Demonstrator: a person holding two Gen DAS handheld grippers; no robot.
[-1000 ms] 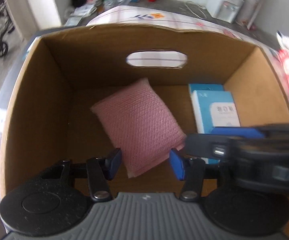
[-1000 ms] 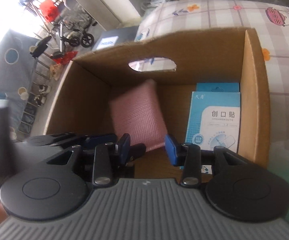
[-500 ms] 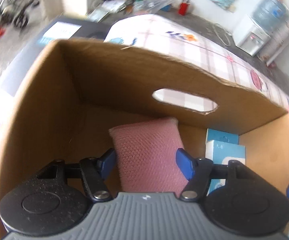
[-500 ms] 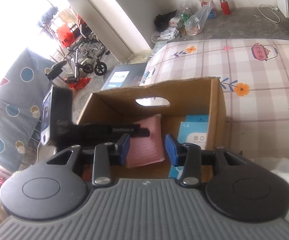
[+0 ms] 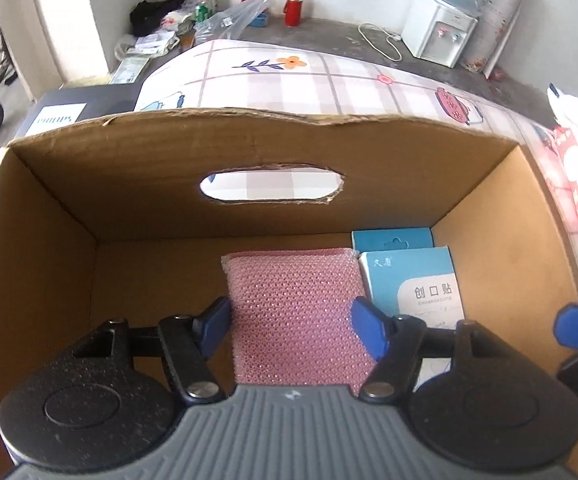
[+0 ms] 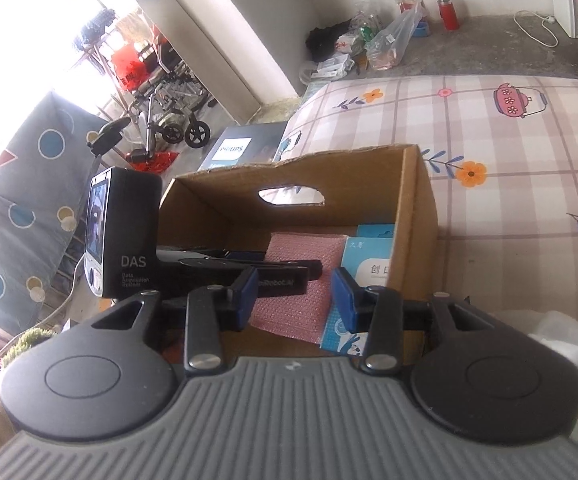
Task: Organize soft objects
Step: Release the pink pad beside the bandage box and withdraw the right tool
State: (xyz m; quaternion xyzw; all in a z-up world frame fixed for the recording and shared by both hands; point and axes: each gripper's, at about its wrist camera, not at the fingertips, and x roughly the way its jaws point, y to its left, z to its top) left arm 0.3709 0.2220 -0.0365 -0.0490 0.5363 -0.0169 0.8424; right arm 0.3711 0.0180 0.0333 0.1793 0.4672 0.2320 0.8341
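Pink sponge (image 5: 297, 312) now lies flat in the box (image 5: 41, 264), squared beside the blue packs (image 5: 409, 280); a second ago it sat askew. Left claw (image 5: 289, 320) has been released, hanging empty above it. Right claw (image 6: 295, 296) is held part-open and empty, so placement appears finished.

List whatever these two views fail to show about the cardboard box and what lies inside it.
- Near end of the pink mesh sponge: left wrist view, hidden by the left gripper.
- Lower part of the light blue carton: left wrist view, behind that gripper's finger; the small print is too small.
- Left floor of the brown cardboard box: right wrist view, covered by the left gripper's black body.
- Box's near wall: cut off in both views.
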